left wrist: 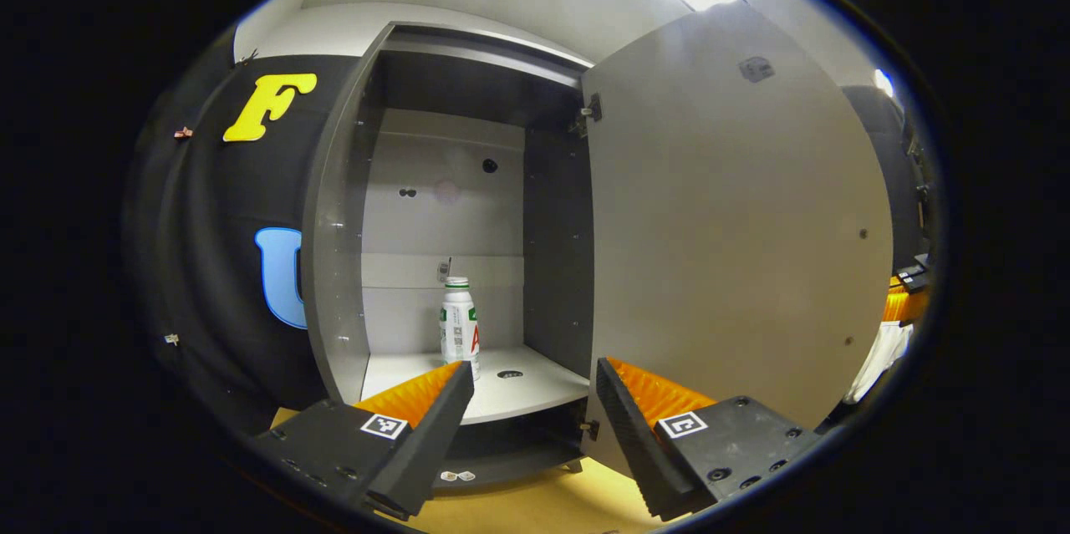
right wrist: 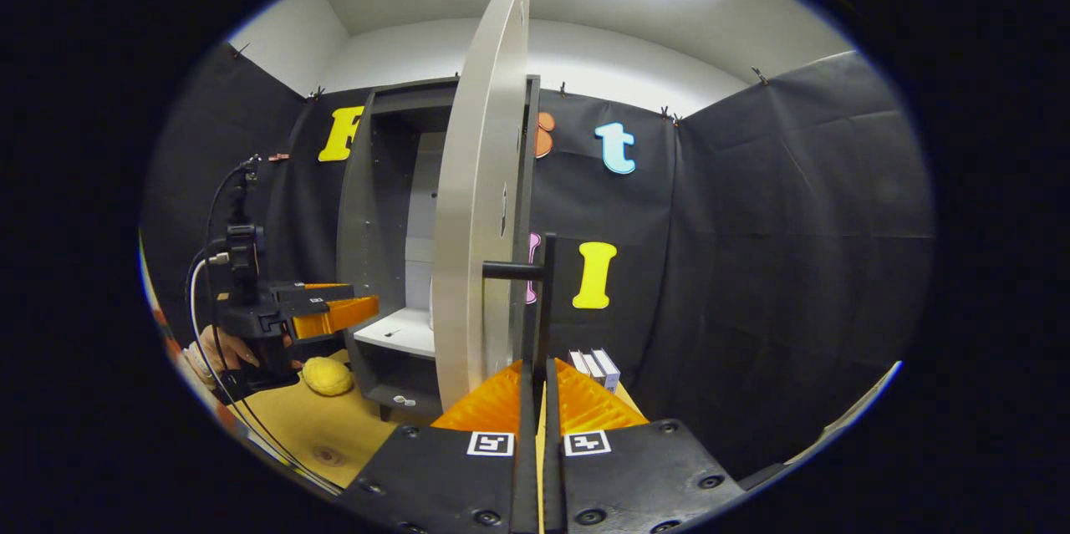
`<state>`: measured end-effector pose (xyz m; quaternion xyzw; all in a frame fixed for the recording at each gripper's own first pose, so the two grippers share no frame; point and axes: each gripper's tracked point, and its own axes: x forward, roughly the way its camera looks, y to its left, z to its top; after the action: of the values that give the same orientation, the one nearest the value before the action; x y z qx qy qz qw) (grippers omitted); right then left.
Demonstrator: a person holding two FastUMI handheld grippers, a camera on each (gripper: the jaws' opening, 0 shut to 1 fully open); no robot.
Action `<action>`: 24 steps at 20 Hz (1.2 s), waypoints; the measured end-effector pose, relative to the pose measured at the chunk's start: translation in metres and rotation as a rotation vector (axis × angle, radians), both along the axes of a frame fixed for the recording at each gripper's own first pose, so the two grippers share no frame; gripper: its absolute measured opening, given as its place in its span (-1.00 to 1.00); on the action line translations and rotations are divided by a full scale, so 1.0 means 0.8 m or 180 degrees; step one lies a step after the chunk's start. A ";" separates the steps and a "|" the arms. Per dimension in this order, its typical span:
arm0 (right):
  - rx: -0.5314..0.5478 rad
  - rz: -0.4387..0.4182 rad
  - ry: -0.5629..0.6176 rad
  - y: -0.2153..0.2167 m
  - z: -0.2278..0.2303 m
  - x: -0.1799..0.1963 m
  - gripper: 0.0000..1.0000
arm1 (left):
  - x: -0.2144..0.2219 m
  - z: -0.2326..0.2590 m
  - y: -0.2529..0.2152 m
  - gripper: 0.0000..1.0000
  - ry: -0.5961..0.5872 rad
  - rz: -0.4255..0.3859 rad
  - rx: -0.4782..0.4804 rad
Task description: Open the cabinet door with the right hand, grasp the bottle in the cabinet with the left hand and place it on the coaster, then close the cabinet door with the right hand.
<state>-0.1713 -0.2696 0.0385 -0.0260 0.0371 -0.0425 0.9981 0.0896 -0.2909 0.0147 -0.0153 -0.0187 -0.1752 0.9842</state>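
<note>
Door (right wrist: 481,183) standing open; my right gripper (right wrist: 535,388) is pinching its handle (right wrist: 539,300), my left gripper (left wrist: 531,396) is gaping, empty, facing the bottle (left wrist: 459,327).

We see the left gripper (left wrist: 535,396) level and pointed forward, jaws spread wide with a clear gap, fingers (left wrist: 435,421) touching nothing. In the right gripper view we see the same gripper (right wrist: 355,310) off to the left, held out level by a hand (right wrist: 221,350) wrapped around its grip, cables trailing down. The right gripper (right wrist: 539,379) is pointed forward too, its fingers (right wrist: 493,400) drawn nearly together, pinching a thin vertical handle bar (right wrist: 547,300) between them.
</note>
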 end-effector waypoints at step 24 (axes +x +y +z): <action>-0.0494 -0.1067 -0.0187 0.021 0.030 -0.067 -0.75 | 0.329 -0.041 0.036 0.84 0.0043 0.0450 0.0213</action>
<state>-0.2250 -0.2525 0.0628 -0.0951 0.0083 -0.2118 0.9727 0.3526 -0.2618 -0.0183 0.0177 -0.0072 -0.1056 0.9942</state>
